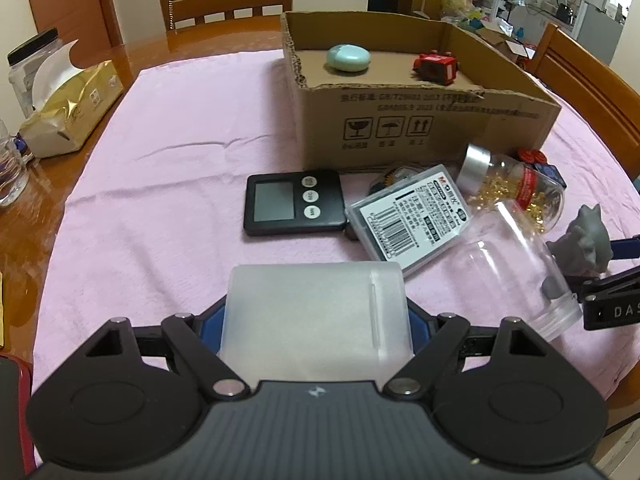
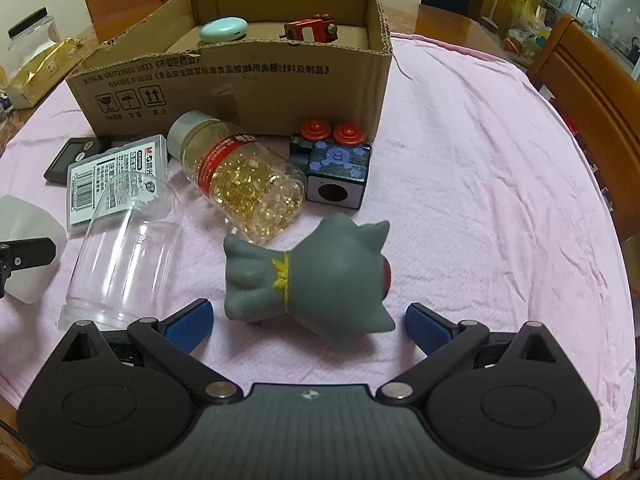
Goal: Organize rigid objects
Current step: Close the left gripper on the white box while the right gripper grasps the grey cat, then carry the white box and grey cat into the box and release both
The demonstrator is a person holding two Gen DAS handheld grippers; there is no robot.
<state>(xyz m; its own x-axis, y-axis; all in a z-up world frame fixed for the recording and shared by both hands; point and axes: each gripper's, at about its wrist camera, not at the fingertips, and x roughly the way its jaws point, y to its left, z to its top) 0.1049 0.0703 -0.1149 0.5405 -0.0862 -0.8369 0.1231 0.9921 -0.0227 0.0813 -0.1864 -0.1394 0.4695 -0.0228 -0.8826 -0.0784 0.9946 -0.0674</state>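
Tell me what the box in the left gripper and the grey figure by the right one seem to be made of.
Frosted box: looks like translucent matte plastic, milky and see-through at its edges. Grey figure: probably soft vinyl or rubber, with a smooth matte skin and moulded shapes; it could be hard resin instead.

A wooden worktop (image 1: 48, 176) carries a pink cloth (image 1: 168, 152). On the cloth stand a cardboard box (image 1: 420, 120), a black timer (image 1: 294, 202), a labelled grey case (image 1: 412, 220), a capsule bottle (image 2: 240, 176) lying on its side, a clear tumbler (image 2: 120, 256), a blue block toy (image 2: 336, 172) and a grey figurine (image 2: 320, 276). A gold tissue pack (image 1: 68, 112) rests on bare wood.
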